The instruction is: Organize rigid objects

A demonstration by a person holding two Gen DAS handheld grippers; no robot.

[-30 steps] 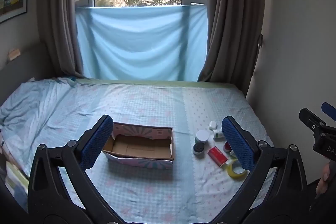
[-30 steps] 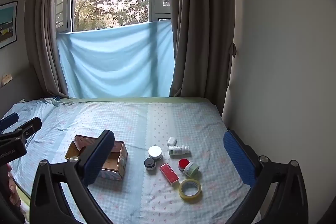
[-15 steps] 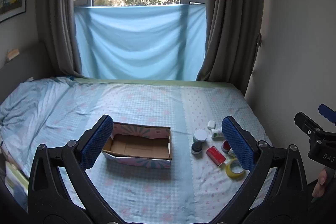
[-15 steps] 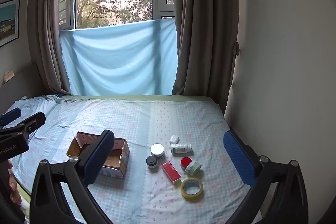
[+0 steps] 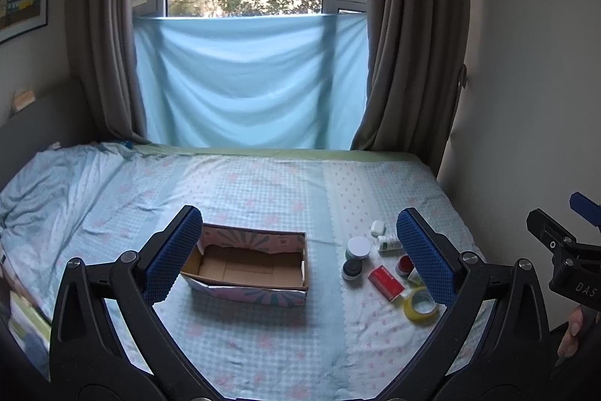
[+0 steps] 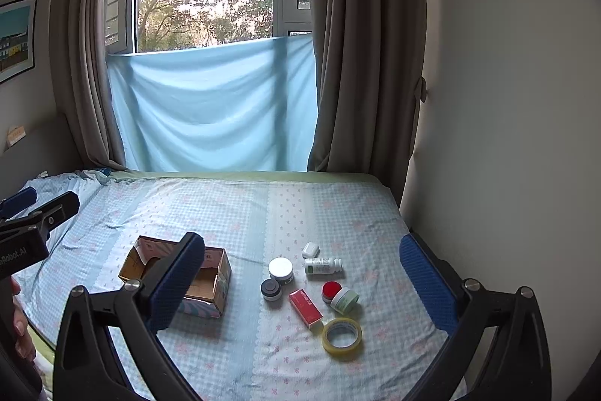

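An open, empty cardboard box [image 5: 249, 265] [image 6: 210, 275] lies on the bed. To its right sits a cluster of small items: a white-lidded jar [image 6: 281, 269], a dark jar [image 6: 271, 289], a red box [image 6: 305, 303], a white bottle on its side [image 6: 323, 266], a small white case [image 6: 310, 249], a red lid [image 6: 331, 289], a pale green jar [image 6: 345, 299] and a yellow tape roll [image 6: 342, 333]. My left gripper [image 5: 300, 254] is open and empty, held above the box. My right gripper [image 6: 300, 280] is open and empty, held above the cluster.
The bed [image 5: 263, 190] has a pale blue checked sheet, rumpled at the left. A wall [image 6: 507, 138] runs along its right side. Brown curtains [image 6: 360, 62] and a blue cloth [image 6: 214, 115] hang at the window behind.
Both grippers have drifted slightly, so the box and the items sit a little higher and further right in the views. Both stay open.
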